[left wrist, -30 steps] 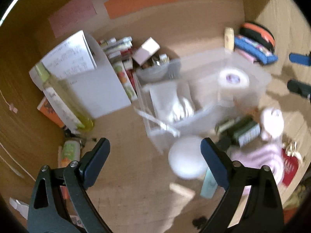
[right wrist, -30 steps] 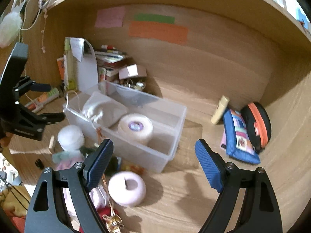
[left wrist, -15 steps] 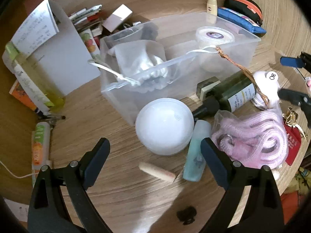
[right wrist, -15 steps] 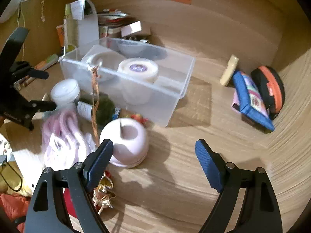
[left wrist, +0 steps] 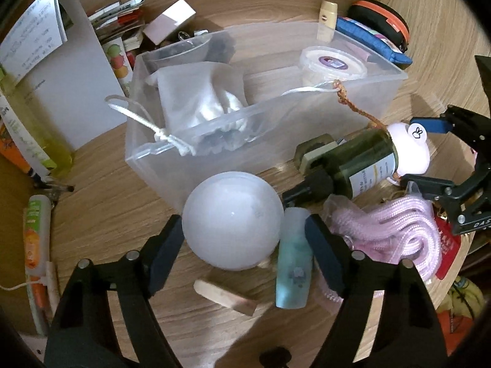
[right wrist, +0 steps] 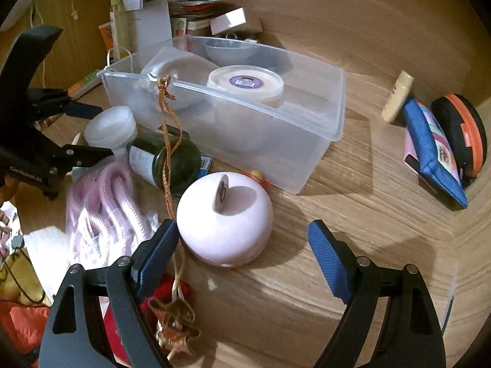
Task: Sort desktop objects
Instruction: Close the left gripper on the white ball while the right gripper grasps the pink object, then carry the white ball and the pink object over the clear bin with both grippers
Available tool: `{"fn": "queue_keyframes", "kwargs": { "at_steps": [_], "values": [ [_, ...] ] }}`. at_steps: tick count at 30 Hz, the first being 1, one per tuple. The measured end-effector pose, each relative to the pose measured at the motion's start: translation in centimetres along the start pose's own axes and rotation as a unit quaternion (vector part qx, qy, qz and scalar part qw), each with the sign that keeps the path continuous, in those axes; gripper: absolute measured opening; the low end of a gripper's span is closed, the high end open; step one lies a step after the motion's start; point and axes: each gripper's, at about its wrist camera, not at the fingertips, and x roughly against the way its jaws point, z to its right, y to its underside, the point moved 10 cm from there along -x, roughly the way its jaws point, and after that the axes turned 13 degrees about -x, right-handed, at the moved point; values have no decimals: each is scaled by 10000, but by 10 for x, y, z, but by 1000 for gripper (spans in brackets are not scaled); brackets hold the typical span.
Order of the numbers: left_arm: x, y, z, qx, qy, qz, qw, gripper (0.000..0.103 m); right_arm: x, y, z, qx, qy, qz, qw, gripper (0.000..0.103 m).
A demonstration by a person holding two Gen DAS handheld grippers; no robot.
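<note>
A clear plastic bin (left wrist: 383, 92) stands on the wooden desk; it holds a white drawstring pouch (left wrist: 199, 101) and a round tub with a purple label (left wrist: 333, 63). My left gripper (left wrist: 245, 239) is open, its fingers on either side of a white round jar (left wrist: 231, 220) in front of the bin. A teal tube (left wrist: 293, 263) lies against the right finger. My right gripper (right wrist: 242, 242) is open, close around a pink round case (right wrist: 225, 219). The bin also shows in the right wrist view (right wrist: 307, 141).
A dark green bottle (left wrist: 356, 162), pink rope bundle (left wrist: 389, 233) and wooden stick (left wrist: 224, 297) lie around the jar. A white folder (left wrist: 61, 70), books and a yellow bottle (left wrist: 27, 128) stand left. Blue pouch (right wrist: 432, 150), orange-black case (right wrist: 463, 128) and cream tube (right wrist: 397, 96) lie right.
Both grippers have moved down and forward. The left one now has the white jar between its fingers; the right one has come close to the pink case.
</note>
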Motion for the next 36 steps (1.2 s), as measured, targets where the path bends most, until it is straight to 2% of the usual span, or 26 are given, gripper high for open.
{"fn": "queue_keyframes", "kwargs": {
  "at_steps": [5,7,8,10,15,22,30,36],
  "values": [
    [-2,-2,-2,30,115,121,9999,79,-6,3,-2,-204,-199,-112,9995,81],
    [-2,-3,-7,102,102,169,9998,74,-8,3,-3,-274,-311,-155,9990,75],
    [-2,-3,-10,133,62,187,9997,64,-9,3,-3,-314,-395,-166,9986,68],
    [-3,-1,-14,209,143,205,9995,64,-9,3,-4,-312,-505,-200,9980,62],
    [-1,7,-27,342,-19,336,9988,64,-8,2,2,-338,-464,-106,9983,61],
    [4,16,-35,497,-140,388,9979,64,8,-1,21,-720,-466,96,9963,61],
    [28,11,-43,783,-184,845,9932,64,27,-17,38,-945,-430,371,9939,61],
    [49,1,-41,702,-194,1118,9911,64,41,-32,42,-999,-410,609,9923,61]
  ]
}}
